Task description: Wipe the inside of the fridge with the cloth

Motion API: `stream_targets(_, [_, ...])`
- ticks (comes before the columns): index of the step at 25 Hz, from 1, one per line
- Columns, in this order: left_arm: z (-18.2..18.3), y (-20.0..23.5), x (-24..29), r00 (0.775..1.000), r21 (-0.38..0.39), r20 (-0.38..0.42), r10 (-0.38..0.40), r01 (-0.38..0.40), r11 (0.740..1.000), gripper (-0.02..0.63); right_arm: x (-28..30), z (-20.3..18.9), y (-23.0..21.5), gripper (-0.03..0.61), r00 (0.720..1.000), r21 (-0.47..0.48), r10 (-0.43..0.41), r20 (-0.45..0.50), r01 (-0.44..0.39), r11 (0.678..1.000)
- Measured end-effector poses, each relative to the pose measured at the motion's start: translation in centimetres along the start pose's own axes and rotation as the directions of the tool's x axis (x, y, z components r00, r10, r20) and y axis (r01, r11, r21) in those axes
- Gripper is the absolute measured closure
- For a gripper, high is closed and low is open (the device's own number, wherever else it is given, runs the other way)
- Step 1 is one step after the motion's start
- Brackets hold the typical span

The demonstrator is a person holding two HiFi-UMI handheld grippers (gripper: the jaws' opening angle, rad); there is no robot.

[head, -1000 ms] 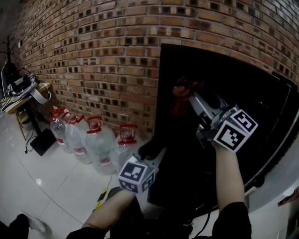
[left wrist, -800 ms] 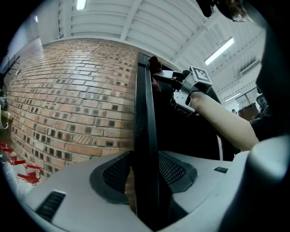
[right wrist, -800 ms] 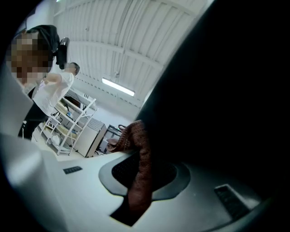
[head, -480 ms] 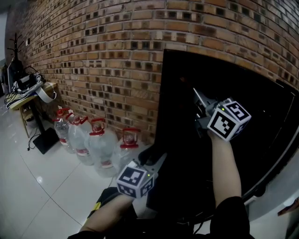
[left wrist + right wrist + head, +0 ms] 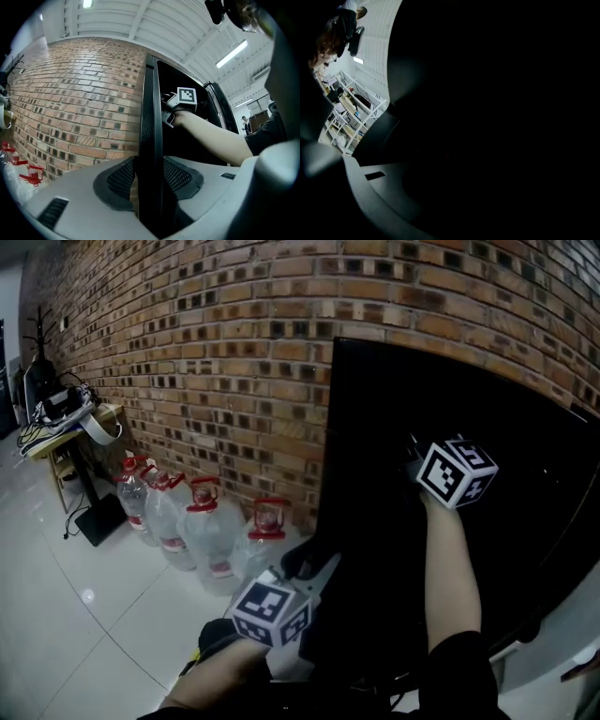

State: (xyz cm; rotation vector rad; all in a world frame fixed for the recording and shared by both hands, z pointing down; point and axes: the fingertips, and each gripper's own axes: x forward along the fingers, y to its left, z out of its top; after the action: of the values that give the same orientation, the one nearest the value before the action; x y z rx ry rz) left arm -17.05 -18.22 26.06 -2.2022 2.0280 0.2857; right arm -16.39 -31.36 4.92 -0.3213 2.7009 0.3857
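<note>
Two tongs are working at one black fridge (image 5: 525, 465): left tongs (image 5: 149, 180) are clamping the fridge door (image 5: 149, 117) edge, while right tongs (image 5: 417, 457) are reaching into its dark interior, their grip and the cloth unreadable. Four water jugs (image 5: 214, 538) are standing beside the fridge.

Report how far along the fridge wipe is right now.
Done: the fridge door stands open, with the left gripper holding it, jaws clamped on its edge. In hand: the right gripper reaches into the dark fridge interior. No cloth shows, and its jaws cannot be made out. Left: the interior is too dark to judge how much has been wiped.
</note>
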Motion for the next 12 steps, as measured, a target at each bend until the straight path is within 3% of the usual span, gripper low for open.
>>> stream_targets(12, [-0.4,-0.2,-0.2,0.999,-0.001,0.003,-0.033,0.033,0.999,0.426,2.1,-2.6,-4.9,0.505,0.996,-0.032,-0.088,-0.008,0.087,0.996])
